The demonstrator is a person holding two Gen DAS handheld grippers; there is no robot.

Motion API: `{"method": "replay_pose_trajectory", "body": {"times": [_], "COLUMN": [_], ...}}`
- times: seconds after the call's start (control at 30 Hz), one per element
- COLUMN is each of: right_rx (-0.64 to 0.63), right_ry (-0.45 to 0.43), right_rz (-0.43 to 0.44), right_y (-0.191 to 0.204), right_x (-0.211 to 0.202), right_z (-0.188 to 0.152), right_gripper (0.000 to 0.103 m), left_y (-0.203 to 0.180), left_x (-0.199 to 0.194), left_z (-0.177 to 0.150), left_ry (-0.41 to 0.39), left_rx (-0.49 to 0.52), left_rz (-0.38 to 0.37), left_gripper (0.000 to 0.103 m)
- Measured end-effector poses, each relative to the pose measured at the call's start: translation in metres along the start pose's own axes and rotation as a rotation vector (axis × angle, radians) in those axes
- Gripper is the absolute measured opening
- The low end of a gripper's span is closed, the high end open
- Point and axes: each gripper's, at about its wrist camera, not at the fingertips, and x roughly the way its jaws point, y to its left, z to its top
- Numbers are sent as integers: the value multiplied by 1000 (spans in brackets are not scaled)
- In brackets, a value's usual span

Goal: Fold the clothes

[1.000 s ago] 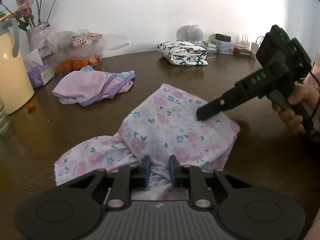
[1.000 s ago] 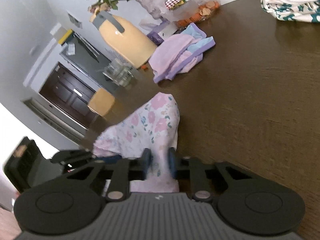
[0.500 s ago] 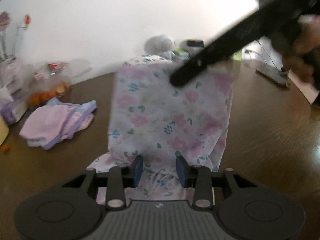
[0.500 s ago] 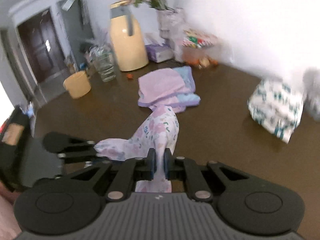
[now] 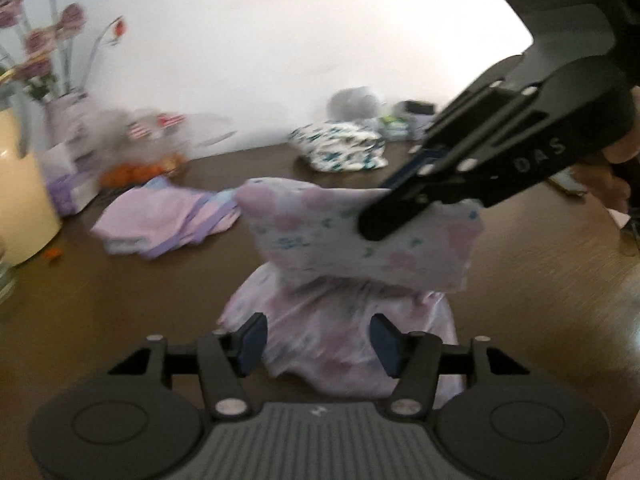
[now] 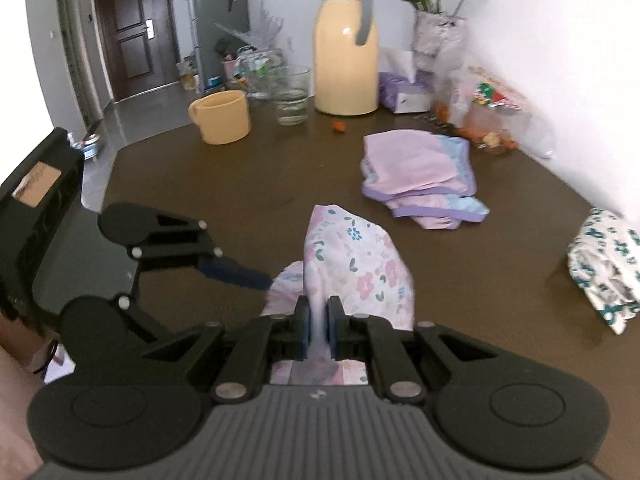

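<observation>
A floral pink-and-white garment (image 5: pixel 360 240) is lifted off the brown table (image 6: pixel 248 184), its lower part bunched on the wood. My right gripper (image 6: pixel 318 320) is shut on a fold of this floral garment (image 6: pixel 356 264) and holds it up; in the left wrist view the right gripper (image 5: pixel 376 224) reaches in from the upper right. My left gripper (image 5: pixel 318 340) sits low at the garment's near end, its jaws opening. Cloth lies between its blue pads (image 5: pixel 252 338), and they stand apart without pinching it. One left finger (image 6: pixel 236 272) shows beside the cloth.
A folded lilac garment (image 6: pixel 420 172) and a folded white, green-patterned one (image 6: pixel 604 268) lie further back. A cream jug (image 6: pixel 346 52), a glass (image 6: pixel 292 96), a yellow cup (image 6: pixel 222 116), a flower vase (image 6: pixel 436 36) and a bag of oranges (image 6: pixel 492 112) line the far edge.
The right gripper has risen and rolled, lifting the floral garment's edge off the table. The left jaws, earlier shut on the cloth, have spread wide.
</observation>
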Motion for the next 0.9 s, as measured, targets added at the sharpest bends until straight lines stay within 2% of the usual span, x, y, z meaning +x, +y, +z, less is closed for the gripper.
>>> {"method": "replay_pose_trajectory", "body": {"times": [0.07,0.23,0.37,0.5,0.57,0.6,0.7,0.73,0.87,0.9], "right_rx": [2,32,35,65,80,87,91,89,84,71], "right_ry": [14,49,44,15,-21,-45,-121,-134,-122,-113], "right_rz": [25,79,101,133,157,167,146,109,-9,-14], "right_y": [7,20,30,30,28,26,18,15,7,8], "right_x": [8,33,48,43,29,19,-12,-18,-11,-5], "right_z": [-3,-15,-26,-32,-34,-34,-38,-41,-57,-60], "right_gripper": [8,8,11,18,18,18,24,25,27,27], "left_y": [5,29,37,28,22,19,16,16,19,20], "left_x": [-4,-31,-42,-37,-26,-18,4,10,20,22], "left_z": [-5,-9,1,23,31,32,32,30,23,22], "left_ry": [17,-35,-94,-145,-142,-125,-72,-55,-16,-12], "left_rx": [-15,-99,-138,-109,-81,-69,-53,-52,-66,-68], "left_rz": [11,69,92,45,18,11,14,19,27,28], "left_gripper": [30,30,29,23,12,11,8,8,8,8]}}
